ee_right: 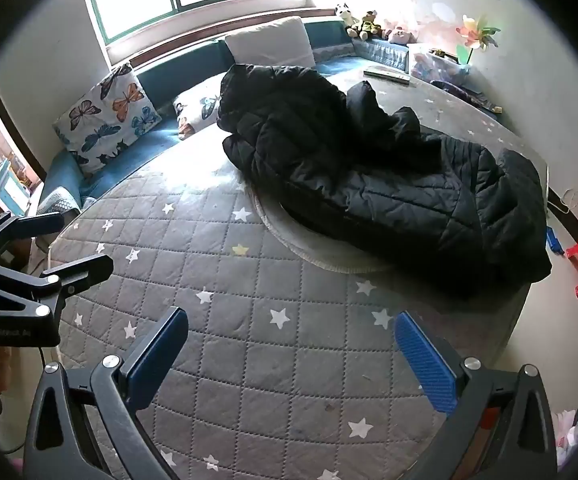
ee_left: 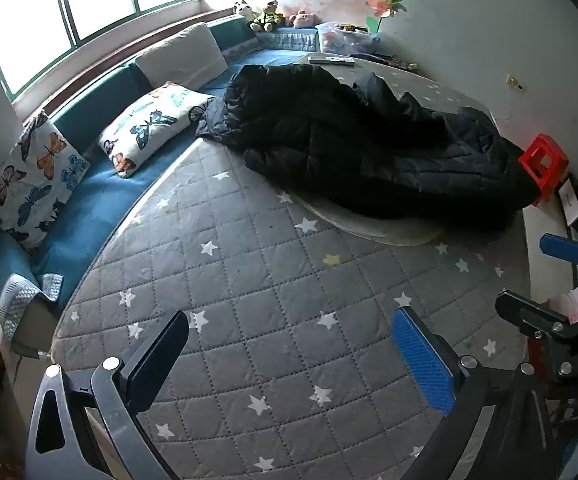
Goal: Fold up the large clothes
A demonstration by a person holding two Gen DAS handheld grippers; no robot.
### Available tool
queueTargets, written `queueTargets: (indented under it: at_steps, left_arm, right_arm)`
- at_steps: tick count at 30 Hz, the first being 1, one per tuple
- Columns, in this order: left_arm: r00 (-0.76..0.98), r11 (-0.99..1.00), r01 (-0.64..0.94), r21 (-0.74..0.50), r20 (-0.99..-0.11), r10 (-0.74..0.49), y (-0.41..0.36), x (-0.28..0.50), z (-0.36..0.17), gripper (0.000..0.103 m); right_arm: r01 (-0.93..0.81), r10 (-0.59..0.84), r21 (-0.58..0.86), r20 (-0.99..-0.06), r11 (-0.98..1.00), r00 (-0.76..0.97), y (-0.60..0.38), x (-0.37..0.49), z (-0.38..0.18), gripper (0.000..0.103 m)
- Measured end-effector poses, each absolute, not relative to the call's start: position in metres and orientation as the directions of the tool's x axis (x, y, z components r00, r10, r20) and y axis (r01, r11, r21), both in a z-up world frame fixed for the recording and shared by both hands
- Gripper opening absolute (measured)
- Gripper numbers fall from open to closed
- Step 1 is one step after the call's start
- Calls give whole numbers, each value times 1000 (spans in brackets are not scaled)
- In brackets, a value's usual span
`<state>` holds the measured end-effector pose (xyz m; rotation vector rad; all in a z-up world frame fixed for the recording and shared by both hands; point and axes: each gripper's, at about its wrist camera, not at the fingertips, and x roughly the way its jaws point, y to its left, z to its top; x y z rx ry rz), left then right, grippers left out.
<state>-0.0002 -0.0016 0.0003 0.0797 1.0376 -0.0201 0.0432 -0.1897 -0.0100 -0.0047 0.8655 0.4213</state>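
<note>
One black quilted coat [ee_left: 361,140] lies crumpled on the far half of my star-print bed [ee_left: 249,300], partly over a single pale round mat [ee_left: 389,228]. My left claw [ee_left: 293,356] and right claw [ee_right: 291,354] both hang wide apart and hold nothing, well short of the coat. Two butterfly pillows [ee_left: 37,176] and one white cushion [ee_left: 183,56] sit on the blue bench [ee_left: 97,204] under the window. One red stool [ee_left: 543,160] stands past the bed's right edge.
</note>
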Motion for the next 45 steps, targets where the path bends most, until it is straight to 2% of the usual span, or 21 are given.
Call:
queueTargets:
  at_steps: [8,45]
  left_arm:
    - [517,992,103,69,-856,5,-14,-1,1,103]
    - [507,994,95,50,-862,-5,-5,8,-4,103]
  right_arm:
    - [-363,363,171,-739,916,568,-187,41,-9,103]
    - [-332,334,160,-745,930,577,-197,48,-9,103]
